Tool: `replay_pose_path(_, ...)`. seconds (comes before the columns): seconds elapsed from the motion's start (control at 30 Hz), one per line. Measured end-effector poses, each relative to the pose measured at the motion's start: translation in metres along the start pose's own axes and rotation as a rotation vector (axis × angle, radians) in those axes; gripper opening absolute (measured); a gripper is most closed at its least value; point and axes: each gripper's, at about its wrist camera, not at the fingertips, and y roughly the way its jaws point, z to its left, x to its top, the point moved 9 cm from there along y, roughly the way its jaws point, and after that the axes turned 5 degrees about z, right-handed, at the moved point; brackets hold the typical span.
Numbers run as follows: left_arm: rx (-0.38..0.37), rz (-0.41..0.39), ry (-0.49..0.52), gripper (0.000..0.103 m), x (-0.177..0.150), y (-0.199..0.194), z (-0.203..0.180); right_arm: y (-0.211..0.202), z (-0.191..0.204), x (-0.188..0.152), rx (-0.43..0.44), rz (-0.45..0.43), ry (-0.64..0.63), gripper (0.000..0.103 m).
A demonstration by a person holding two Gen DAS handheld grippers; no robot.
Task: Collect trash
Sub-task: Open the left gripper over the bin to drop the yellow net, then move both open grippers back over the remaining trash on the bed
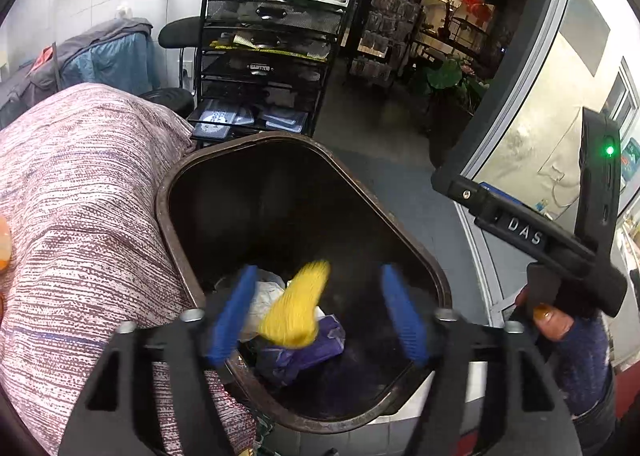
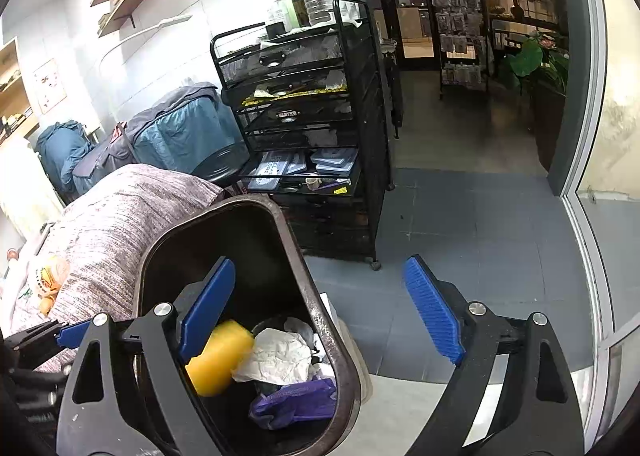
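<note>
Both your left gripper (image 1: 320, 312) and right gripper (image 2: 320, 316) gape empty; the falling yellow sponge (image 1: 294, 306) may clip the bin (image 1: 176, 240) rim and bounce out.

Yellow sponge (image 1: 294, 306), dark brown bin (image 1: 416, 252)

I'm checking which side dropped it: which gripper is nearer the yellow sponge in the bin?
Left. The left gripper is open right above the yellow sponge inside the bin; the right gripper, also open, straddles the bin's rim, sponge beside its left finger.

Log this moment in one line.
left gripper: open | right gripper: open | yellow sponge: blurred, inside trash bin
</note>
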Motion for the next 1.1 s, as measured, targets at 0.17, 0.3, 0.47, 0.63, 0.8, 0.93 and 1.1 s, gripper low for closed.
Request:
replay_pose_path(0.17,0.051,-0.043,0.049,0.088,-0.002,-0.011,-0.004,-0.004,0.005,0.004,0.009,-0.034,-0.009,0.092)
replay_pose_path(0.3,0.09,-0.1,0.066,0.095,-0.004,-0.031,-0.006,-0.011,0.014,0.007,0.024,-0.067,-0.037,0.093)
replay_pose_path(0.47,0.126,-0.165,0.066,0.097,-0.005,-0.061,-0.003,-0.016,0.029,0.007,0.052,-0.091,-0.075,0.093)
replay_pose_path(0.63,0.158,-0.204,0.054,0.097,-0.008,-0.088,0.006,-0.023,0.059,0.003,0.112,-0.108,-0.148,0.093)
replay_pose_path(0.8,0.193,-0.218,0.005,0.097,-0.016,-0.111,0.03,-0.028,0.095,-0.003,0.2,-0.095,-0.2,0.093)
replay_pose_path(0.93,0.236,-0.219,-0.047,0.097,-0.024,-0.127,0.055,-0.025,0.129,-0.012,0.27,-0.057,-0.233,0.095)
replay_pose_path(1.1,0.316,-0.212,-0.099,0.097,-0.04,-0.146,0.095,-0.023,0.185,-0.027,0.361,0.011,-0.343,0.095)
